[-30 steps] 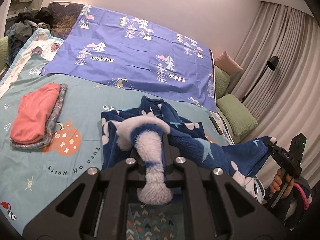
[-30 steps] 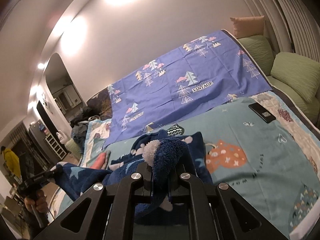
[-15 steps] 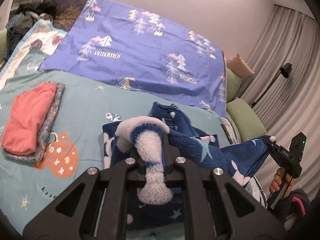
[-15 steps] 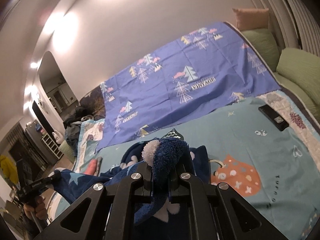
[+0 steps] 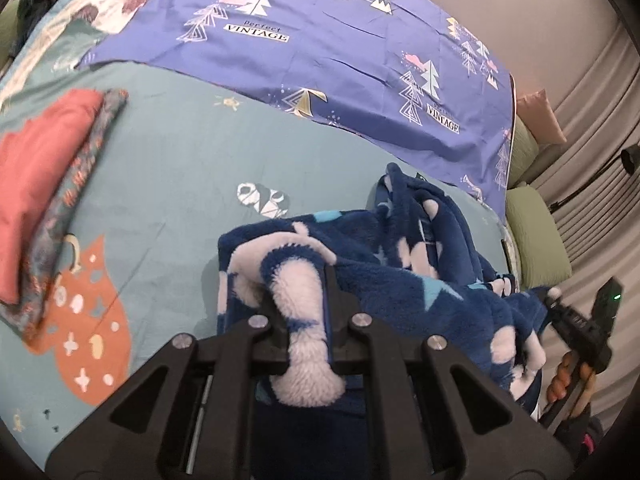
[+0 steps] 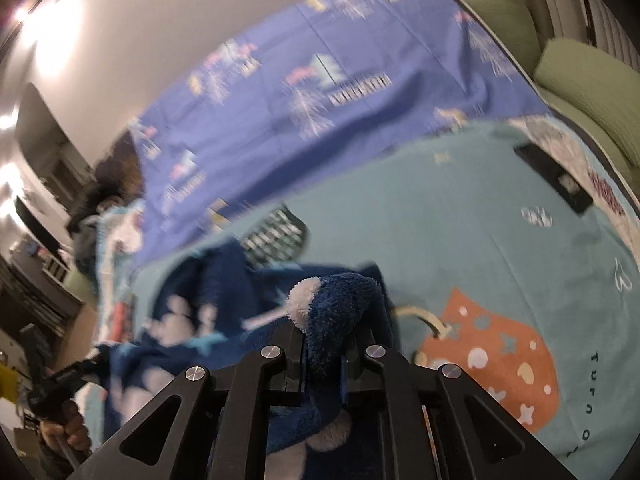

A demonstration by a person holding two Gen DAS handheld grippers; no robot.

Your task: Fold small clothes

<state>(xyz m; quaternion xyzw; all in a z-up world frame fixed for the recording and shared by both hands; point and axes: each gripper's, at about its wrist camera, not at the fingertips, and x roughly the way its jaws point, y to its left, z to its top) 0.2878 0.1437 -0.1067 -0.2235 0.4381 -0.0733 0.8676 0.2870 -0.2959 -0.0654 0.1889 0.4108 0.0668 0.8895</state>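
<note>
Here, a thick navy fleece garment (image 5: 420, 264) patterned with white blobs and pale blue stars lies bunched on the teal bedspread (image 5: 192, 168), towards its right side, with one edge stretched between the two tools. The left gripper (image 5: 298, 300) has its fingers clamped on a rolled white-and-blue fold, and the right gripper (image 6: 328, 336) pinches another fluffy corner tipped with a white patch. A folded coral cloth (image 5: 36, 176) sits on a patterned grey one near the bedspread's left edge. The purple sheet (image 5: 352, 52) beyond reads "Perfect VINTAGE"; the bedspread shows the letters "Turn o" beside an orange shape (image 6: 496, 356). The right wrist view is blurred.
</note>
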